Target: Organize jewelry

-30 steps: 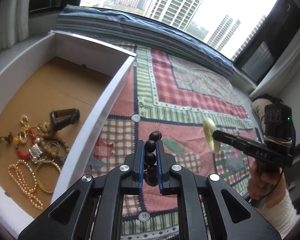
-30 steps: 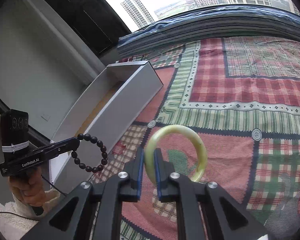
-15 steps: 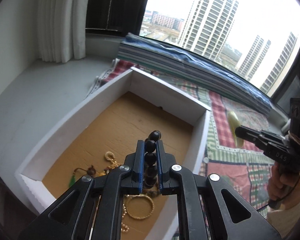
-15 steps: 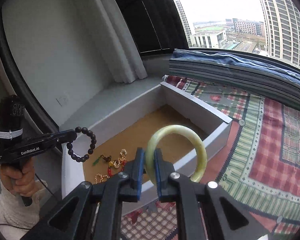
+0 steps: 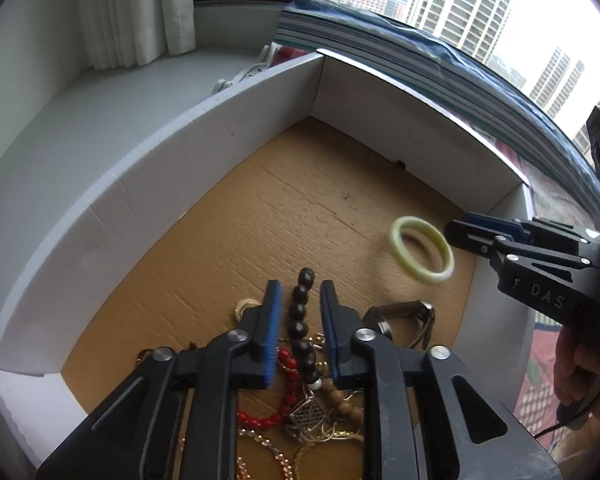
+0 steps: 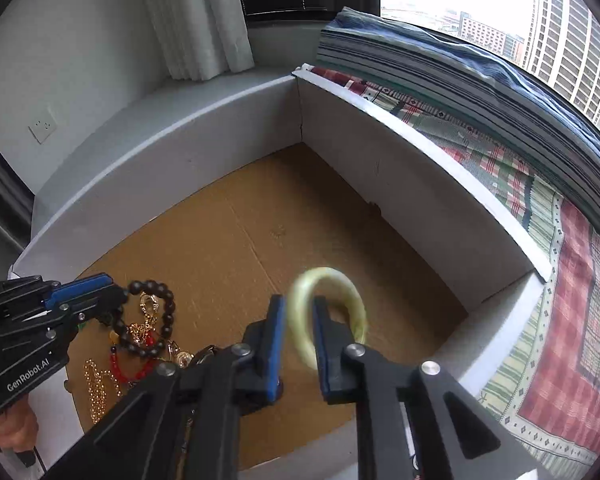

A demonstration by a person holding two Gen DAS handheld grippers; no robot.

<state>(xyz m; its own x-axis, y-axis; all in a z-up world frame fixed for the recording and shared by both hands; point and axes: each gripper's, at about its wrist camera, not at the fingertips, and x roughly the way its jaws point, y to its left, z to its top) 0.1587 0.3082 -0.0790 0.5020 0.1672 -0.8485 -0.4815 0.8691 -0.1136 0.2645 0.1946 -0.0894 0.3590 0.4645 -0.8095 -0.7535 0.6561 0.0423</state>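
A white box point(image 5: 180, 152) with a brown cardboard floor holds a pile of jewelry point(image 5: 308, 408). My left gripper point(image 5: 300, 304) is open over the pile; the dark bead bracelet point(image 5: 300, 320) hangs loose between its fingers, also seen in the right wrist view point(image 6: 152, 320). My right gripper point(image 6: 300, 320) is open; the pale green bangle point(image 6: 328, 312) is blurred, dropping between its fingers. In the left wrist view the bangle point(image 5: 422, 254) is just off the right gripper's tip point(image 5: 460, 234), above the box floor.
A watch point(image 5: 404, 320) lies beside the pile. Gold chains point(image 6: 96, 392) and red beads point(image 6: 120, 364) lie at the near end. The box stands on a patterned quilt point(image 6: 560, 320). A folded blanket stack point(image 5: 420, 56) lies behind; grey sill point(image 5: 100, 92) left.
Both grippers moved over the box and lowered. Both have opened: the bangle is falling free of the right gripper, and the bead bracelet is loose between the left fingers.
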